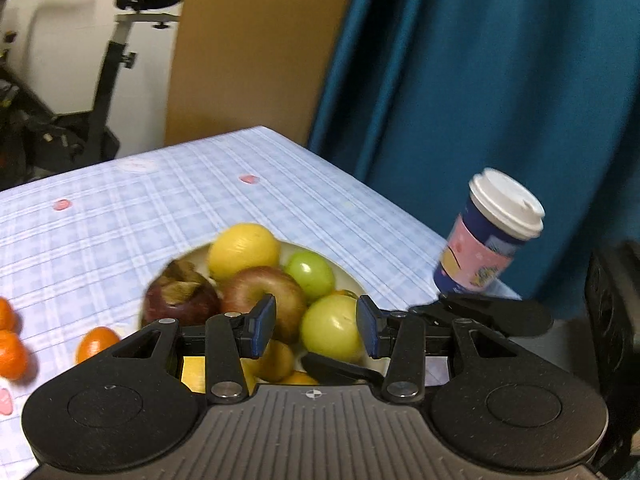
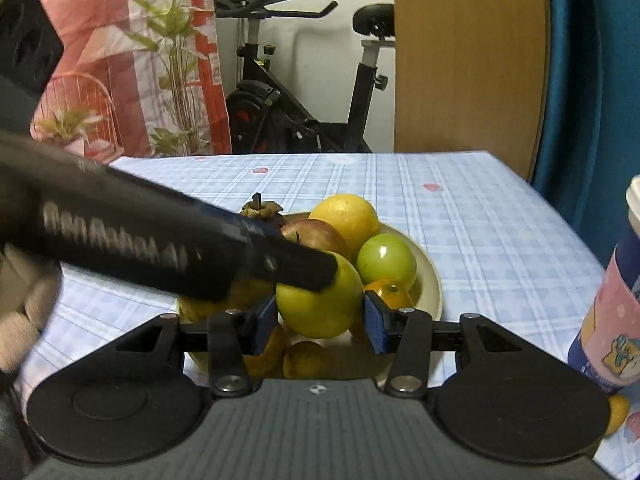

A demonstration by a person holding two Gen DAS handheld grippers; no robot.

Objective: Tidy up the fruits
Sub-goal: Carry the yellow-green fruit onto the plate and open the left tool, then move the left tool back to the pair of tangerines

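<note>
Fruit sits piled in a bowl [image 2: 432,280] mid-surface [image 1: 160,208]. Left hand-held gripper [image 1: 316,326] & right hand-held gripper [image 2: 320,322]: both part open, nothing held. Left one's finger crosses in front of green apple [image 2: 320,308]. Lidded cup [image 1: 488,236] at the edge; loose tangerines [image 1: 96,342] left of bowl.

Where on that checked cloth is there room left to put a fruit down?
The far stretch of tablecloth behind the bowl is bare, as is the strip between bowl and paper cup. The bowl is heaped full, and tangerines crowd its left side.
</note>
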